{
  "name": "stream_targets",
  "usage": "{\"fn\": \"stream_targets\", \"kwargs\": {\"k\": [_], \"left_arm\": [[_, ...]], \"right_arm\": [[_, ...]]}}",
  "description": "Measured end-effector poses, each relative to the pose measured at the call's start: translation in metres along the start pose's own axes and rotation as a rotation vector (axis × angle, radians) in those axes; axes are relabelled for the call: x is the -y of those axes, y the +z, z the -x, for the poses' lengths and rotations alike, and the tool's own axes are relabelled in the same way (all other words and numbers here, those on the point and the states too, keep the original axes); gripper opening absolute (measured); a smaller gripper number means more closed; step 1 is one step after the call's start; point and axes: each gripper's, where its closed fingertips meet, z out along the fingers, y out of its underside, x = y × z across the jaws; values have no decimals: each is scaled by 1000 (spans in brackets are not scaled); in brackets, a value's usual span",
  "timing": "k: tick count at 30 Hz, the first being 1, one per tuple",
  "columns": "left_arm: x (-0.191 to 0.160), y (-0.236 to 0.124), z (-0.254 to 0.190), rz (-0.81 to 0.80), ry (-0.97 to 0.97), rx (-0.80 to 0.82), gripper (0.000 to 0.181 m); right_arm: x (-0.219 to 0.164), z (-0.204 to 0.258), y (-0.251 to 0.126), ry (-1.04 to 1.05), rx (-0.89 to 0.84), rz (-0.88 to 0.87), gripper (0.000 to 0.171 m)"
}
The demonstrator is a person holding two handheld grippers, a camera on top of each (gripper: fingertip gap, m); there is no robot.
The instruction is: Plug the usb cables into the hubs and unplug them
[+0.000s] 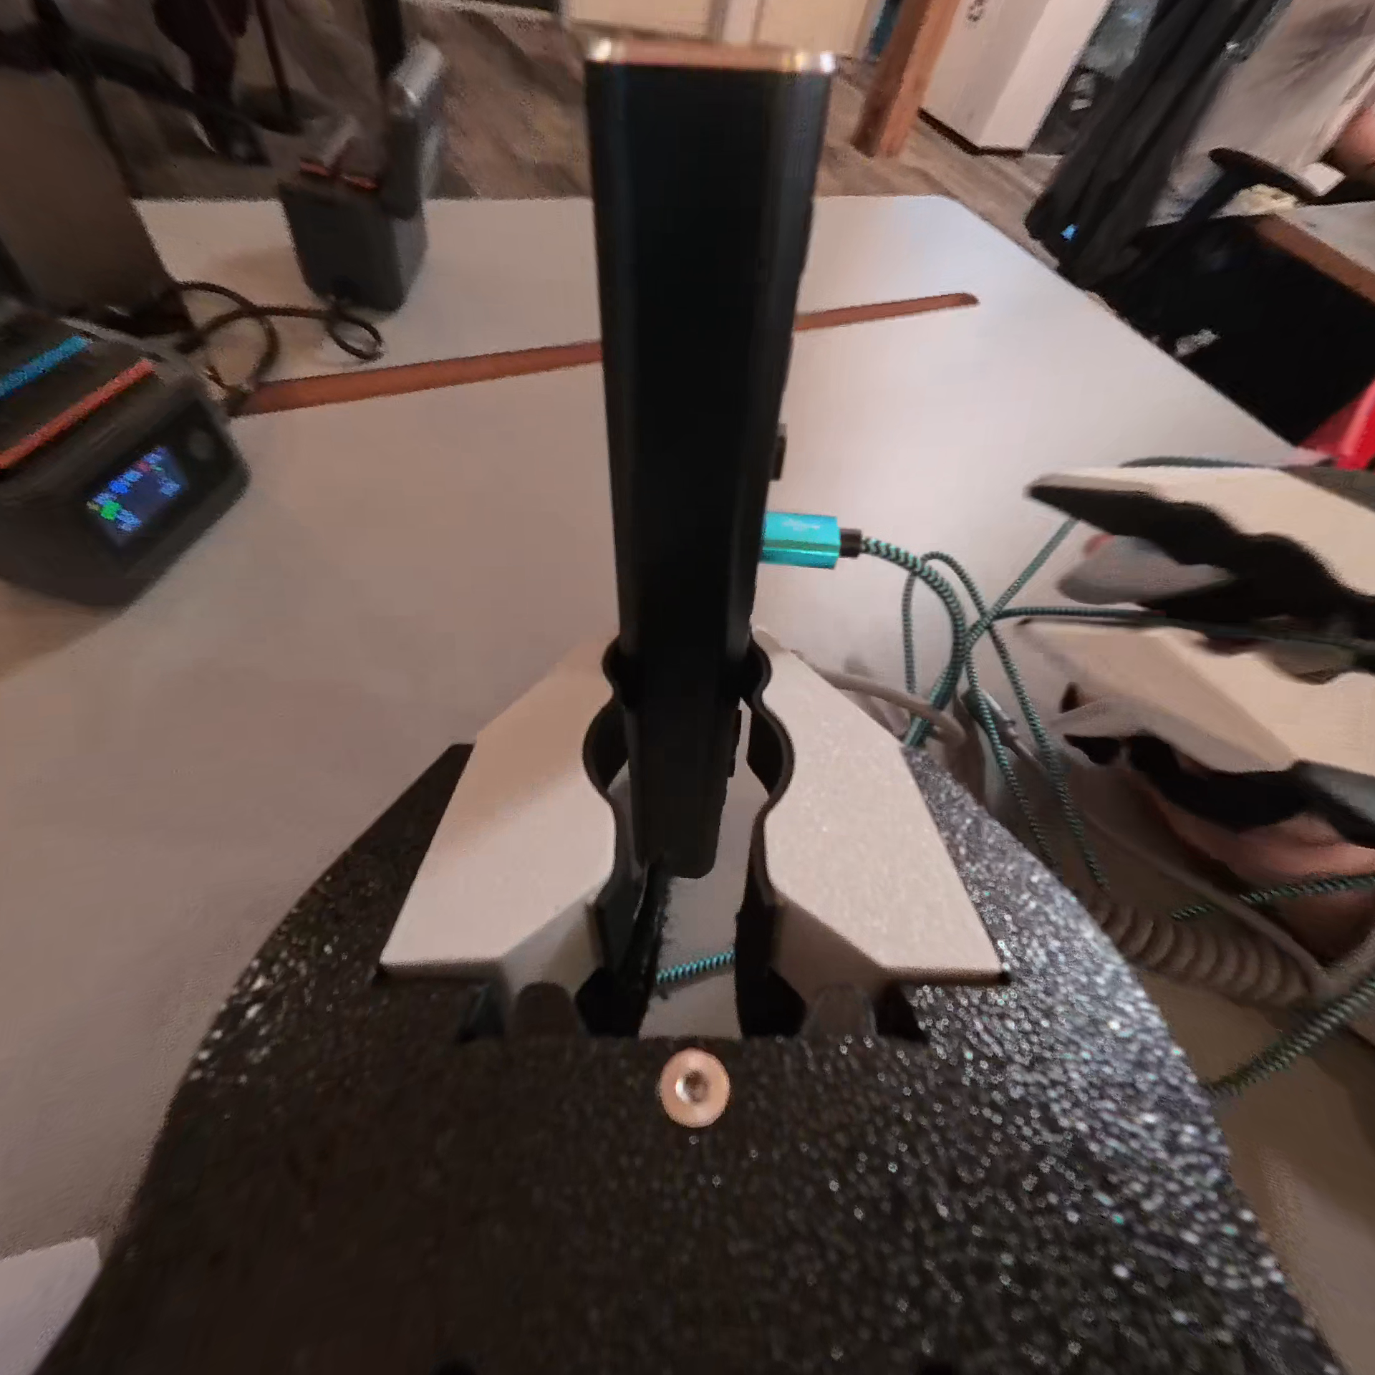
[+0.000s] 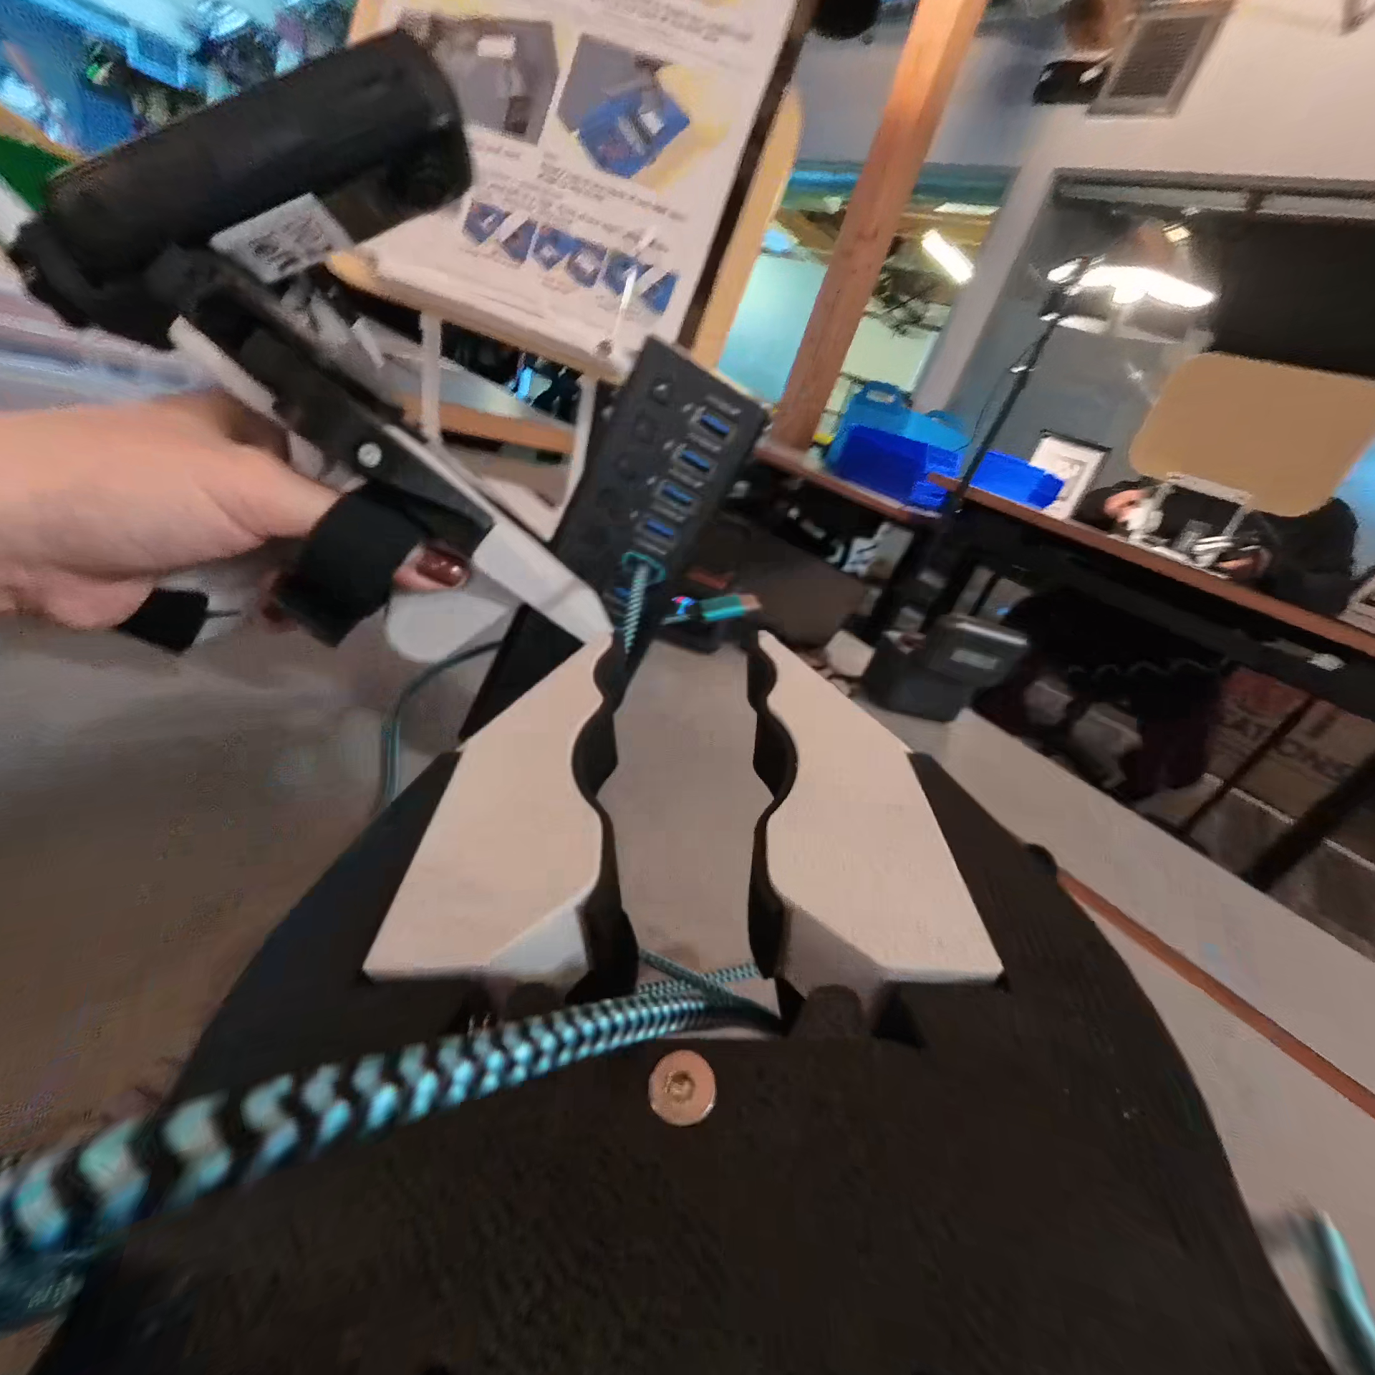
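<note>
The left claw is clamped on the lower part of a long black USB hub, its two pale fingers pressing the hub's narrow sides and holding it upright above the pale table. The hub is a slim dark bar with a shiny metal cap at its top end. In the right wrist view its face shows a column of blue ports beside a row of small round buttons. A teal metal plug sits in a port on the hub's right side, low down, and its teal-and-black braided cable loops away toward the right and down onto the table.

The right claw stands part open with nothing between its wavy black inner edges; it is just beside the hub, fingertips near the plugged cable. A second teal connector shows just past those tips, apparently loose, though blur makes that uncertain. Braided cable also drapes across the right claw's black body. A person's hand holds the left gripper's handle.

On the table's left stands a dark box with a small lit screen.
</note>
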Motion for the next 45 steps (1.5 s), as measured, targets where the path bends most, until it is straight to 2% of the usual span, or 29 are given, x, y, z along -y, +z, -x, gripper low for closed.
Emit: {"fn": "stream_targets", "kwargs": {"k": [1,4,9,16,20,25,35,41,45], "left_arm": [[-4,1,-2,19,4,-20,26],[-8,3,-13,34,5,-86,26],[-11,-2,-20,52,106,-83,26],[-17,-10,-28,62,238,-50,26],[-19,-12,-30,59,289,-21,25],[-20,-13,-31,54,299,-32,26],[-21,-14,-31,48,270,-41,26],[-22,-14,-33,51,269,-46,27],[-19,-17,-37,18,237,-93,35]], "right_arm": [[-6,7,4,-19,31,37,34],[-13,19,9,-148,39,93,34],[-4,20,9,-389,-68,88,24],[0,28,9,-601,-116,101,25],[-3,34,10,-629,-96,109,27],[-4,37,8,-685,-101,121,11],[-3,37,6,-740,-124,130,13],[-3,37,5,-814,-151,153,7],[-3,37,4,-817,-149,152,6]]}}
